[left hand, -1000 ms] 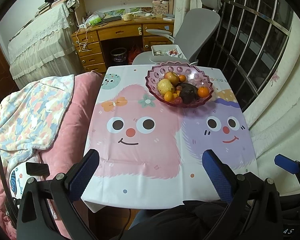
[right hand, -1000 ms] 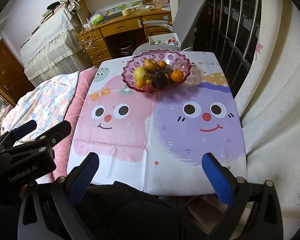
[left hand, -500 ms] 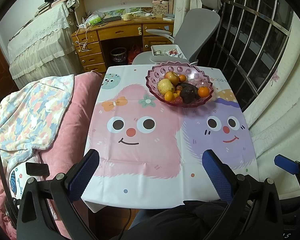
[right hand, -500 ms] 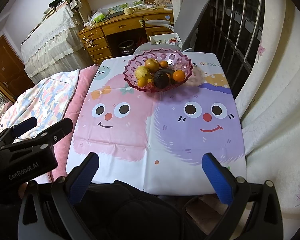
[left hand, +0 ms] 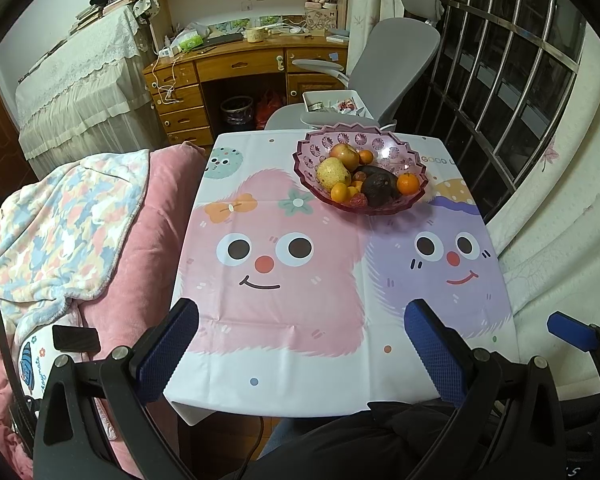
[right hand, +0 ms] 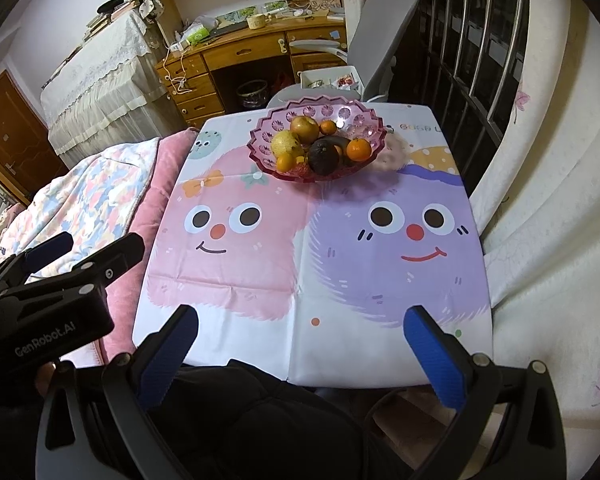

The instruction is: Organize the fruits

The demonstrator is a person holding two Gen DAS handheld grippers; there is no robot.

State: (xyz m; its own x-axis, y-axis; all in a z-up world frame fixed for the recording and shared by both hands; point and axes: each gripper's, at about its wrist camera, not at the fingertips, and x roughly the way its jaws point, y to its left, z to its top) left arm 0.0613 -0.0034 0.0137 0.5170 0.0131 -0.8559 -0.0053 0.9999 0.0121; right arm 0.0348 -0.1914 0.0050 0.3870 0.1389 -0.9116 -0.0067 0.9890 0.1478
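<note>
A pink glass fruit bowl (left hand: 414, 159) (right hand: 356, 118) stands at the far end of the table. It holds a yellow pear (left hand: 332, 171) (right hand: 284, 142), an apple (left hand: 344, 154), several oranges (left hand: 408, 183) (right hand: 359, 149) and a dark avocado (left hand: 376, 188) (right hand: 323, 156). My left gripper (left hand: 302, 312) hangs open over the table's near edge with nothing between its blue pads. My right gripper (right hand: 300, 320) is likewise open and empty near the front edge, far from the bowl.
A cartoon-face tablecloth (left hand: 300, 320) covers the table. Pink and patterned bedding (left hand: 80, 220) lies along the left. A grey office chair (left hand: 396, 60) and wooden desk (left hand: 240, 64) stand beyond the table; barred window and curtain (left hand: 560, 220) on the right. A person's dark-clothed lap is below.
The right wrist view has crept slightly forward and up, so the bowl sits a little lower in it. The left gripper has barely moved. Both stay open.
</note>
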